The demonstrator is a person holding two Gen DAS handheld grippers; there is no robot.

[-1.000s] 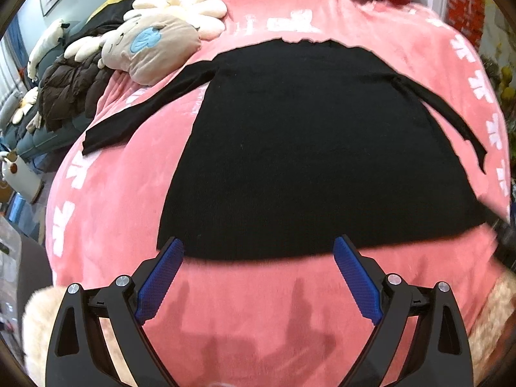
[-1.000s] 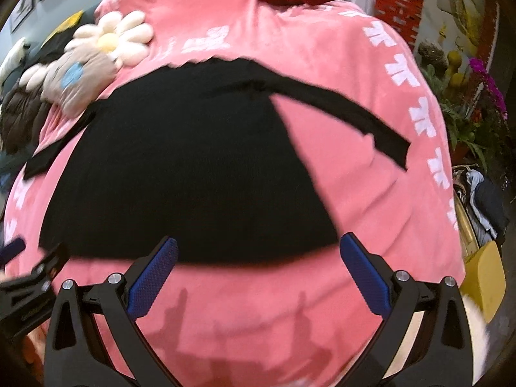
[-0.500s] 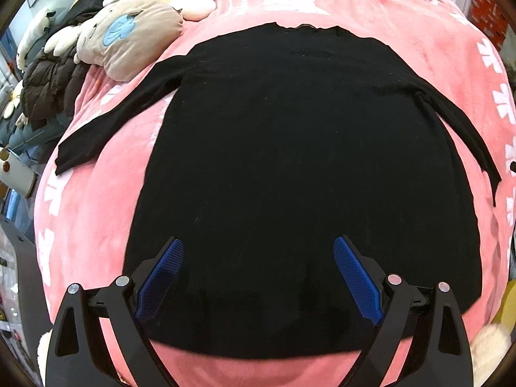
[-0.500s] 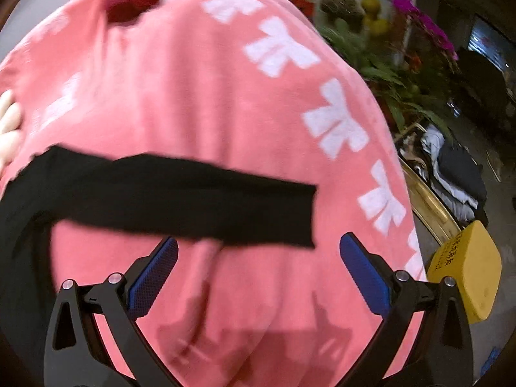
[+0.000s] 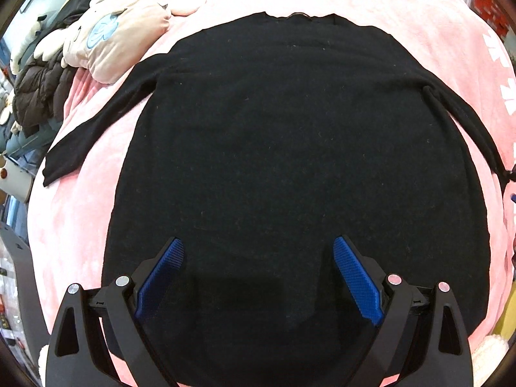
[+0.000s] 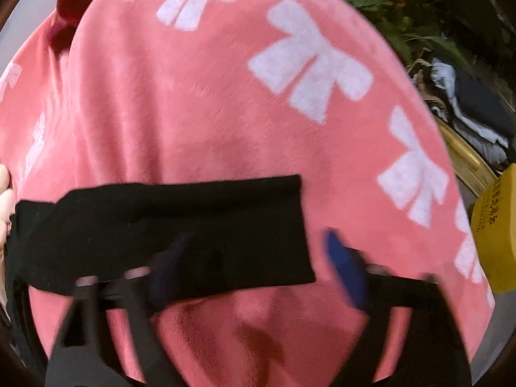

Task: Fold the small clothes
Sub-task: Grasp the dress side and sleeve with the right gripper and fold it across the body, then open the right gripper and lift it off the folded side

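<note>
A black long-sleeved top [image 5: 290, 148] lies flat on a pink blanket [image 5: 71, 232], collar at the far end, both sleeves spread out. My left gripper [image 5: 258, 271] is open and hovers over the top's lower half, near the hem. In the right wrist view the top's right sleeve [image 6: 180, 225] lies across the blanket [image 6: 225, 103], cuff end to the right. My right gripper [image 6: 254, 264] is open and blurred, its fingers straddling the cuff end of the sleeve, not closed on it.
Plush toys [image 5: 119, 32] and a dark puffer jacket [image 5: 38, 93] lie at the blanket's far left. A yellow box [image 6: 496, 229], plants [image 6: 409, 22] and a clothes pile [image 6: 474, 106] sit beyond the blanket's right edge. A dark red plush [image 6: 67, 13] is at the far end.
My left gripper moved forward from the hem over the top's body. My right gripper swung right and came down onto the right sleeve's cuff end.
</note>
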